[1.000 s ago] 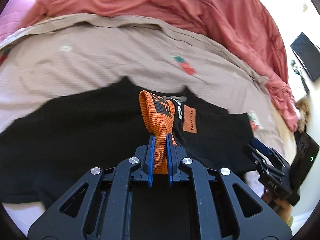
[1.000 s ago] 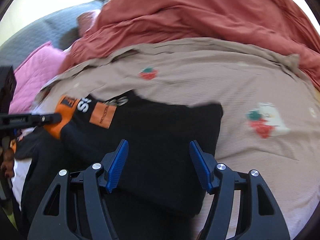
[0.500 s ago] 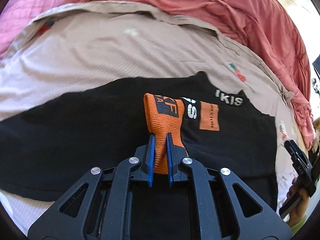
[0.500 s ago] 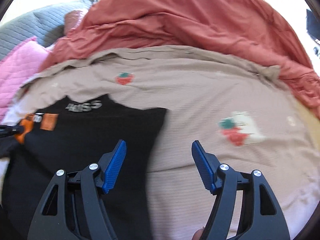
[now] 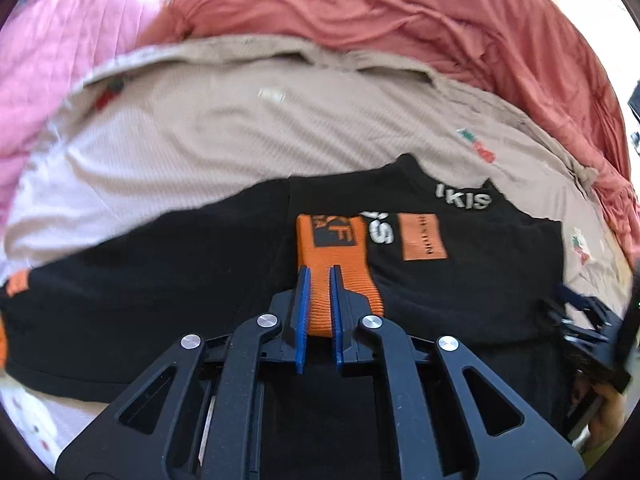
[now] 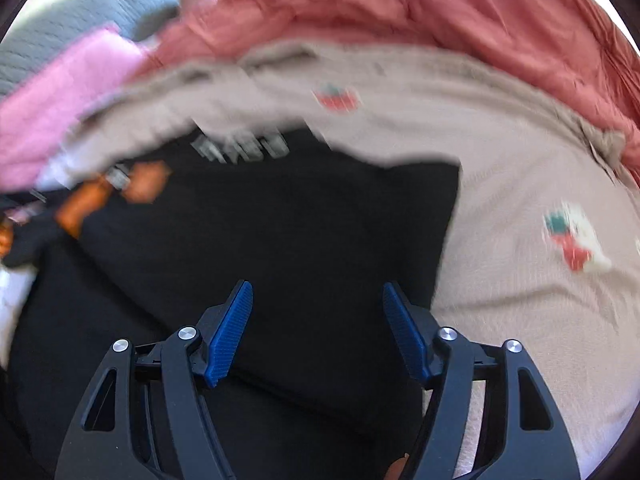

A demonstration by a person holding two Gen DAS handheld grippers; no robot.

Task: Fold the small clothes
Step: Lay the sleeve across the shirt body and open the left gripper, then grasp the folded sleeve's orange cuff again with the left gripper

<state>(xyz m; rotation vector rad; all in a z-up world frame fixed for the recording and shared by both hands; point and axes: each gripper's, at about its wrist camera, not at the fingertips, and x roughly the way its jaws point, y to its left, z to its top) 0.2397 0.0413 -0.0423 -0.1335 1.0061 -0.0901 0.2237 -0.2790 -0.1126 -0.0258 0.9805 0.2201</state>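
Garment: black jersey [image 5: 168, 280] with white lettering and orange patches, spread on the beige sheet [image 5: 224, 128] of a bed. One sleeve lies folded in over the body; its orange ribbed cuff [image 5: 332, 248] is clamped between the blue pads of the left gripper [image 5: 319, 300], jaws nearly together on the fabric. Cuff's long axis runs straight out along the gripper's fingers, pointing toward the collar lettering.

Right gripper [image 6: 316, 332]: jaws spread wide, nothing between them, hovering over the right-hand part of the jersey near its straight outer edge [image 6: 448, 236]. Whether the pads touch the cloth cannot be told; this view is motion-blurred. In the left wrist view the same gripper shows only as a dark blur at far right.

Key relation: the held cuff sits directly ahead of the left gripper, over the jersey's middle, so the left hand decides where the sleeve lands. The right hand is the nearer one to the free side edge.

Judgement: sleeve fold in progress, body folds not yet made. Risk: the cuff drags the layer beneath on release.

Surroundings: rumpled salmon-red duvet [image 5: 400, 20] behind, pink quilted blanket [image 5: 60, 64] at left.
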